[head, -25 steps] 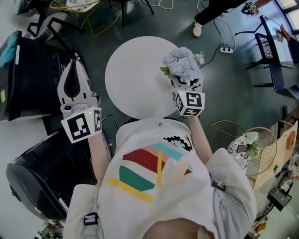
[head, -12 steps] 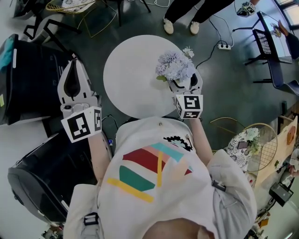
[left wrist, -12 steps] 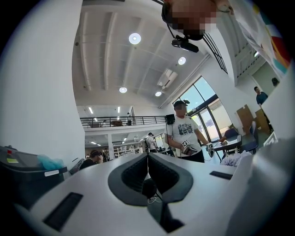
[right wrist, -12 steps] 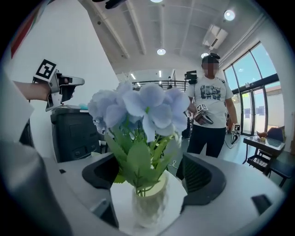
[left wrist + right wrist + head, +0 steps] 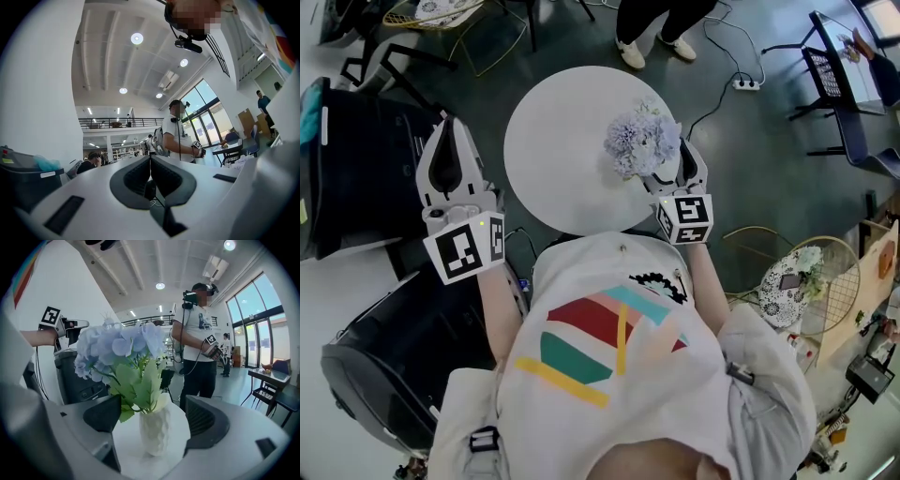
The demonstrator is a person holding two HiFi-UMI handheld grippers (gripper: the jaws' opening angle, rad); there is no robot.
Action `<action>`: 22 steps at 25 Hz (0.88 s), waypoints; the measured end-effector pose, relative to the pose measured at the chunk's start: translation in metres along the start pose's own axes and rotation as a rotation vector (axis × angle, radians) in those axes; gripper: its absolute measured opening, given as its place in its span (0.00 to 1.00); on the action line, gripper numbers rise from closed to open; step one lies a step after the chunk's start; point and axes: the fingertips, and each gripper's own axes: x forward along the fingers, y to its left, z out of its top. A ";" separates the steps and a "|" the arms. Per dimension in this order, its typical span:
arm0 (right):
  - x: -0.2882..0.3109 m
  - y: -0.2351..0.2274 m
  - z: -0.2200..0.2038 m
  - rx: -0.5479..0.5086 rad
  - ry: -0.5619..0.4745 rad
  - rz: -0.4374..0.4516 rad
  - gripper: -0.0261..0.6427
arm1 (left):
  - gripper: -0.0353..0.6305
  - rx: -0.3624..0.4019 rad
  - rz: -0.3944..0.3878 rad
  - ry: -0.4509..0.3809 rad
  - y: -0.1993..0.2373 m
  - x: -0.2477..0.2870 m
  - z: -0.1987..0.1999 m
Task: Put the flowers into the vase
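- A round white bench (image 5: pixel 546 159) stands on a dark floor, in front of a person in a white printed T-shirt (image 5: pixel 619 375).
- A white faceted vase (image 5: pixel 154 431) stands upright on the bench, near its right edge in the head view.
- The bunch of pale blue hydrangea flowers (image 5: pixel 642 141) with green leaves sits in the vase, its stems down in the mouth and its blooms spreading above the rim.
- The right hand-held gripper (image 5: pixel 675 169) is at the vase with its jaws spread wide. The vase stands between them, with a gap showing on each side and neither pad pressing on it.
- The left hand-held gripper (image 5: pixel 150 161) is held off the bench, to its left, over a black case (image 5: pixel 366 159). Its jaws are pressed together with nothing between them.
- Another person (image 5: pixel 201 348) stands beyond the bench in the right gripper view.
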 end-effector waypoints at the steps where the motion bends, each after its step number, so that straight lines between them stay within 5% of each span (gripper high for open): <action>1: -0.002 -0.001 -0.001 0.008 -0.001 -0.006 0.65 | 0.06 -0.001 -0.003 -0.001 -0.001 0.000 0.000; 22: -0.044 -0.024 -0.011 0.092 0.006 -0.083 0.65 | 0.06 -0.022 -0.044 -0.008 -0.011 0.002 -0.003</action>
